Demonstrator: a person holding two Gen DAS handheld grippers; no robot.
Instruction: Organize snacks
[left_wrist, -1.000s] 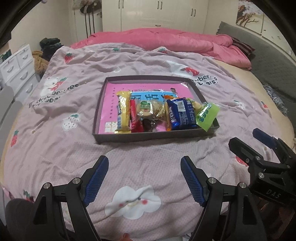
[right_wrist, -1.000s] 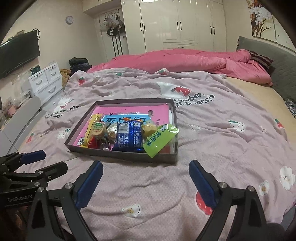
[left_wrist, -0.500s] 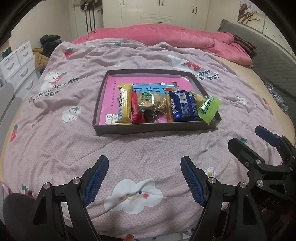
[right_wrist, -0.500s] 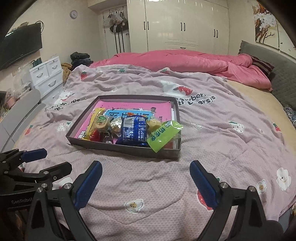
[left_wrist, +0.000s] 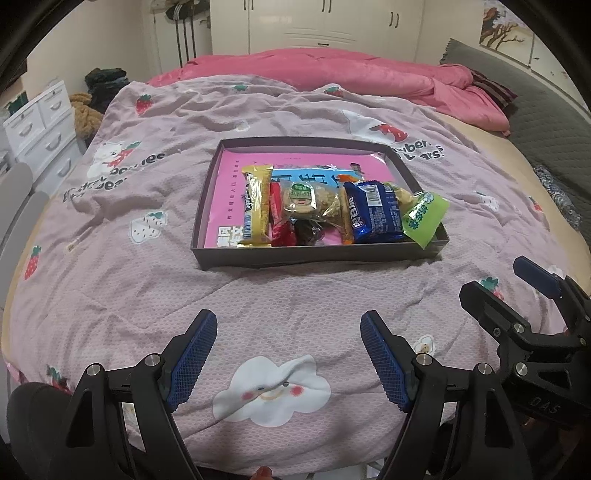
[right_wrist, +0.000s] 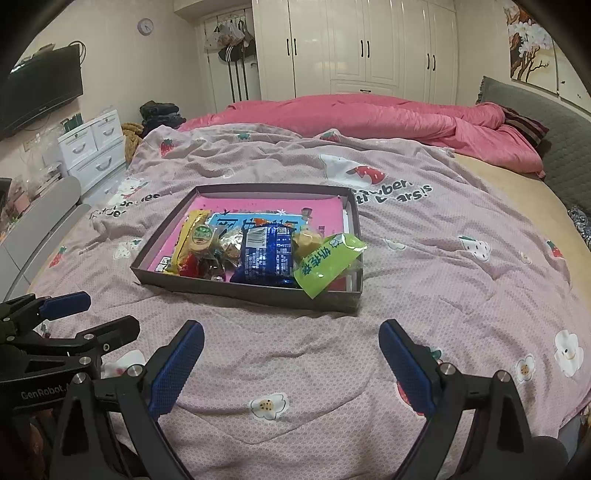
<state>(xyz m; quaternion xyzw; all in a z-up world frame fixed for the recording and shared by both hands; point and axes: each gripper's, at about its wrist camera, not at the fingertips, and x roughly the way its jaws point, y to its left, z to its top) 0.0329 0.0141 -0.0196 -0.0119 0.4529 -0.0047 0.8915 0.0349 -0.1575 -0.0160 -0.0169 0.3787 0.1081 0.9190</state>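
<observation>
1. Fingers: left gripper jaws spread wide, nothing between the blue pads, only bedspread under them. Right gripper same: wide apart, empty.
2. Both grippers sit on the near side of the tray, well apart from it, not touching; the right gripper also shows at the right edge of the left wrist view.
3. Snacks all lie inside the tray, bunched along its near wall. Left to right against that wall: yellow bar, red packet, clear pack with green label, blue packet, green pouch.
4. Green pouch leans over the tray's near right corner, its tip past the rim.
5. Small dark wrapped item sits just below the clear pack; probably candy, too small to tell.
6. Tray's far half shows only a pink printed liner.
7. Tray rests on the pink strawberry bedspread, roughly mid-bed; rumpled pink duvet beyond the tray's far side.
</observation>
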